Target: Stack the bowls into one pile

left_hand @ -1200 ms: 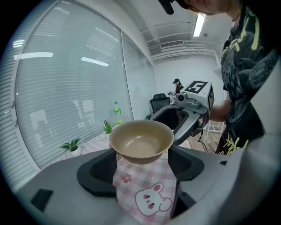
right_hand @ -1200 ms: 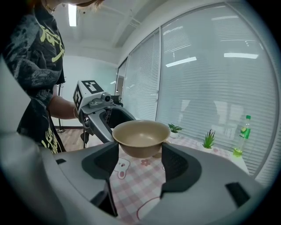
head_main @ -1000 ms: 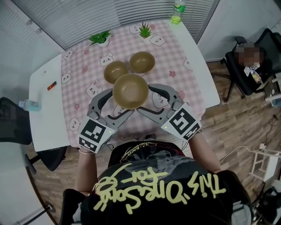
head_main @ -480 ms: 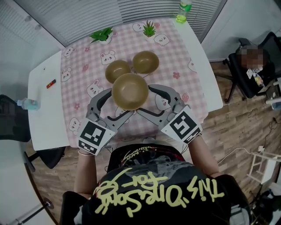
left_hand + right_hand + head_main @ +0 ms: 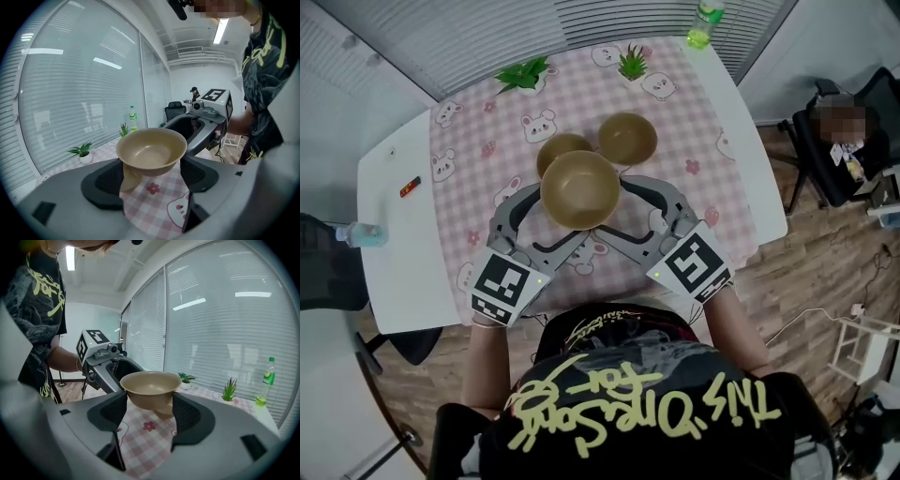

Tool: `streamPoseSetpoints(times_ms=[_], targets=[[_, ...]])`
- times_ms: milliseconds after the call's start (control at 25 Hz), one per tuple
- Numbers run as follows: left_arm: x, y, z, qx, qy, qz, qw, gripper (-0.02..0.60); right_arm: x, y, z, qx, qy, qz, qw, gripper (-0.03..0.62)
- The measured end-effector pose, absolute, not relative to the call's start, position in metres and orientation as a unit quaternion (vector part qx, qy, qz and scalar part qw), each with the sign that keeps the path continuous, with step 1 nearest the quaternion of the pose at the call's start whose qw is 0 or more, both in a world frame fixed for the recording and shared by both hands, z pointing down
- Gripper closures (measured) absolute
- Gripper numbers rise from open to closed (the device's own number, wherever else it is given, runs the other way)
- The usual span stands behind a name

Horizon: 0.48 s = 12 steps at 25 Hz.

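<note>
A tan bowl (image 5: 579,187) hangs above the pink checked tablecloth (image 5: 478,141), carried by both grippers at once. My left gripper (image 5: 555,217) comes in from the left and my right gripper (image 5: 614,211) from the right. Each one's jaws stand wide and press the bowl's sides. The left gripper view shows the held bowl (image 5: 151,150) between its jaws, and so does the right gripper view (image 5: 150,383). Two more tan bowls rest on the cloth: one (image 5: 559,145) partly hidden behind the held bowl, the other (image 5: 627,138) to its right.
Two small potted plants (image 5: 523,75) (image 5: 634,64) and a green bottle (image 5: 703,23) stand along the table's far edge. A water bottle (image 5: 358,234) and a small red item (image 5: 410,187) lie at the left. A person sits on a chair (image 5: 834,141) at the right.
Both grippers have carried the held bowl away from me, toward the two bowls on the cloth. It now overlaps the left one more.
</note>
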<state>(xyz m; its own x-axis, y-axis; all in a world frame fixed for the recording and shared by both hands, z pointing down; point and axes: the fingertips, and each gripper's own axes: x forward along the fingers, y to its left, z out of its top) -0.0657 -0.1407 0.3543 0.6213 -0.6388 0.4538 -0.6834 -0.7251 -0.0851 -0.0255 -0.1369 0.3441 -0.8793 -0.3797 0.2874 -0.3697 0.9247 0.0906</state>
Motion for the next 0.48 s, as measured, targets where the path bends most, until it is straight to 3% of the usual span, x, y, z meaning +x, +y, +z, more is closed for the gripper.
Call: streamPoseSetpoints(times_ms=[480], targets=[[-0.092,-0.17,0.374,0.895,-0.367,0.245,0.065,0.198,-0.053,-0.166,0.362,0.197,-0.966,0.001,0.167,0.285]])
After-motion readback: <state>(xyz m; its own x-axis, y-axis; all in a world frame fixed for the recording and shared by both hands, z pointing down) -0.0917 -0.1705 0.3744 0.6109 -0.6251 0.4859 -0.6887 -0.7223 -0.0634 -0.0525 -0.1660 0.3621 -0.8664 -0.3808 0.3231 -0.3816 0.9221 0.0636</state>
